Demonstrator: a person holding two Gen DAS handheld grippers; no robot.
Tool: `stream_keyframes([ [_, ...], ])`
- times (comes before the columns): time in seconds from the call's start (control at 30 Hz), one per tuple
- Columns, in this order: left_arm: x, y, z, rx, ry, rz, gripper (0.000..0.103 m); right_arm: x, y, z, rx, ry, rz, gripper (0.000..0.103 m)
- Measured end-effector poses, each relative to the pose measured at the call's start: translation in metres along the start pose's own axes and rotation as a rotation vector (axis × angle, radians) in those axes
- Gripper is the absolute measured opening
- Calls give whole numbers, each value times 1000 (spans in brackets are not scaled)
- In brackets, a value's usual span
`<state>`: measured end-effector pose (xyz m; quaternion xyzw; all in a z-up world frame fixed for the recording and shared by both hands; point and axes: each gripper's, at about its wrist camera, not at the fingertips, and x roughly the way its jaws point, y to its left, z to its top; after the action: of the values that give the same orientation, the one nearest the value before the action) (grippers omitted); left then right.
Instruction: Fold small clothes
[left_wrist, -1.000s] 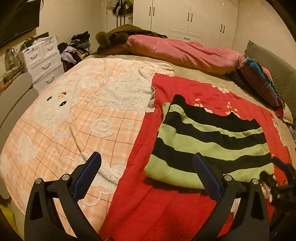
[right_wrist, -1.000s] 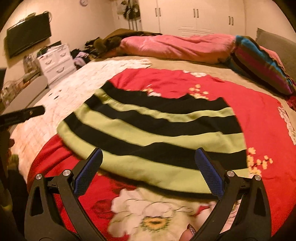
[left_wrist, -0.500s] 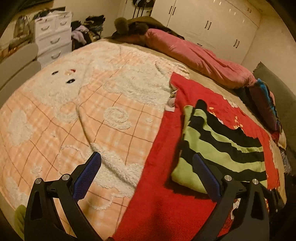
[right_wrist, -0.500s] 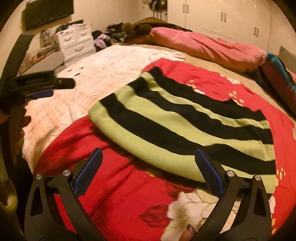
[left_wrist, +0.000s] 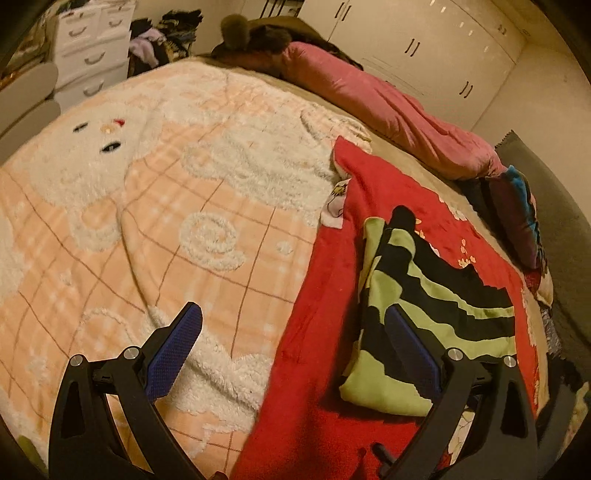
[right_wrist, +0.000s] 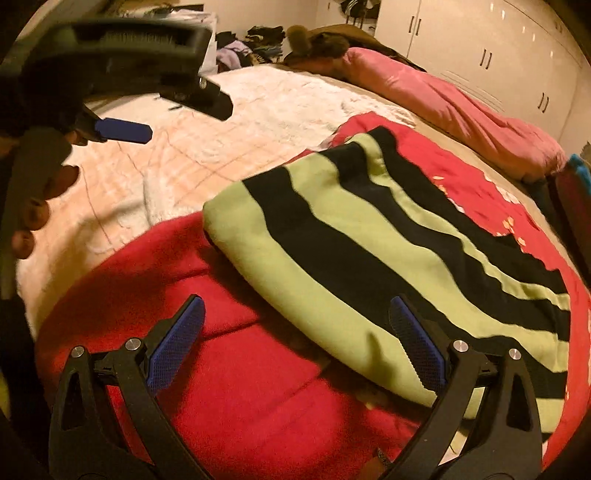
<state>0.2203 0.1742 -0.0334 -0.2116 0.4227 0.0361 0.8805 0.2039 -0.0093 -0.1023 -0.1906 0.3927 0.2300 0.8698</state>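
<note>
A folded garment with green and black stripes (left_wrist: 436, 306) (right_wrist: 369, 251) lies flat on a red floral blanket (left_wrist: 325, 332) (right_wrist: 236, 369) on the bed. My left gripper (left_wrist: 291, 350) hovers open over the blanket's left edge, its right finger in front of the garment's near corner. My right gripper (right_wrist: 295, 343) is open just above the garment's near green edge, nothing between its fingers. The left gripper with the hand holding it also shows in the right wrist view, upper left (right_wrist: 122, 129).
A peach plaid blanket with a white bear (left_wrist: 147, 192) covers the bed's left half. A pink duvet (left_wrist: 388, 107) and a striped pillow (left_wrist: 521, 218) lie at the far side. White drawers (left_wrist: 92, 55) stand left; wardrobes (right_wrist: 480, 44) line the back wall.
Both grippers have swung leftward and stayed open. The left wrist view now faces more of the peach blanket. The left gripper looms closer in the right wrist view. The garment lies as before.
</note>
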Motion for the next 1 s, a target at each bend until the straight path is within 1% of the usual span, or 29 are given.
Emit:
stream_keyframes([
  [0.1,4,6,-1,-15,0,-8,99,12,2,2,2,1,-13,94],
  [0.13,7,8,-2,-22,6,-7,99,16,1,2,3,-4,-36,93],
  [0.17,11,9,-3,-32,20,-10,99,19,-1,2,6,-6,-54,91],
  [0.2,14,10,-4,-37,29,-18,99,22,-4,2,13,-6,-71,77],
  [0.23,16,10,-5,-40,35,-24,99,26,-11,1,33,-3,-66,63],
  [0.27,18,9,-6,-41,42,-31,99,28,-16,1,52,-3,-51,55],
  [0.3,19,8,-7,-39,45,-34,99,27,-22,1,71,-13,-37,33],
  [0.33,20,6,-7,-37,45,-40,99,24,-28,1,90,-34,-2,12],
  [0.37,20,5,-8,-36,46,-46,99,20,-34,2,115,-49,58,6],
  [0.4,21,3,-7,-37,46,-58,99,18,-37,2,130,-57,82,4],
  [0.47,21,1,-7,-50,44,-83,99,12,-41,0,149,-76,116,4],
  [0.57,28,-5,0,-103,59,-153,99,7,-42,-4,155,-93,149,3],
  [0.6,34,-10,5,-126,68,-197,99,7,-43,-6,162,-96,158,3],
  [0.63,38,-14,9,-133,72,-220,99,6,-44,-7,170,-97,165,3],
  [0.67,47,-22,16,-128,89,-247,99,5,-44,-8,175,-98,170,3],
  [0.7,54,-26,19,-121,106,-259,99,4,-44,-9,178,-101,173,3],
  [0.8,90,-46,35,-110,197,-300,98,0,-45,-11,180,-107,181,3],
  [0.87,109,-56,42,-97,242,-297,98,-1,-47,-12,187,-110,187,3],
  [0.9,119,-64,44,-71,263,-298,98,-2,-47,-13,190,-109,191,3],
  [1.0,138,-81,49,10,271,-259,97,1,-48,-15,186,-105,196,5],
])
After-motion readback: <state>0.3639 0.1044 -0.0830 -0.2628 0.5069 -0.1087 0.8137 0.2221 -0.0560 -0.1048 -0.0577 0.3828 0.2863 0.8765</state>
